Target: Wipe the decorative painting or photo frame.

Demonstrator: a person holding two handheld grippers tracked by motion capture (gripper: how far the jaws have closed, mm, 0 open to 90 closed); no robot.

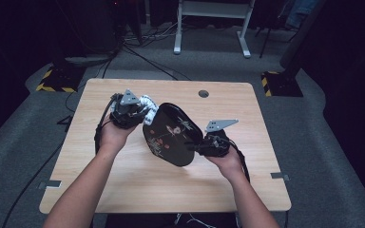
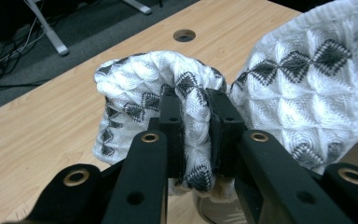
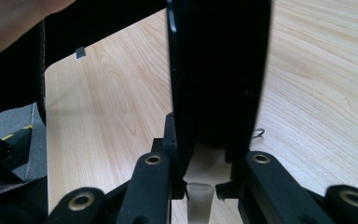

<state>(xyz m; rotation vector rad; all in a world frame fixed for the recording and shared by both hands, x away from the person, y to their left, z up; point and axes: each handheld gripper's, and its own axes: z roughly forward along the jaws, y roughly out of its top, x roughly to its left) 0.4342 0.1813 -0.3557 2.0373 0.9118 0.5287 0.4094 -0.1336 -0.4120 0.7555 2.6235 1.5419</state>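
**Tray gripped and held over the worktop, cloth clamped beside it**

While lit against a dark room, spans most of the high view: a pale wooden worktop [image 1: 138,190] with rounded corners and a round hole [image 1: 203,93] near the far edge. Carries no loose things on the bare wood.

Held tilted over the middle of the worktop, nearer the far edge than the near one: a black tray [image 1: 171,134] with a painted pattern of pale sprigs and small red marks on the face turned toward the camera. Seen edge-on in the right gripper view as a dark slab [image 3: 216,70] rising between the jaws.

Bunched at the tray's far left rim, toward the worktop's far left corner: a white cloth [image 1: 148,105] with a quilted weave and dark diamond marks, shown large in the left gripper view [image 2: 303,93].

Left gripper [image 1: 134,114], jaws drawn together and clamped on a fold of the cloth [image 2: 196,140].

Right gripper [image 1: 196,147], jaws closed on the tray's right rim, toward the worktop's right edge.
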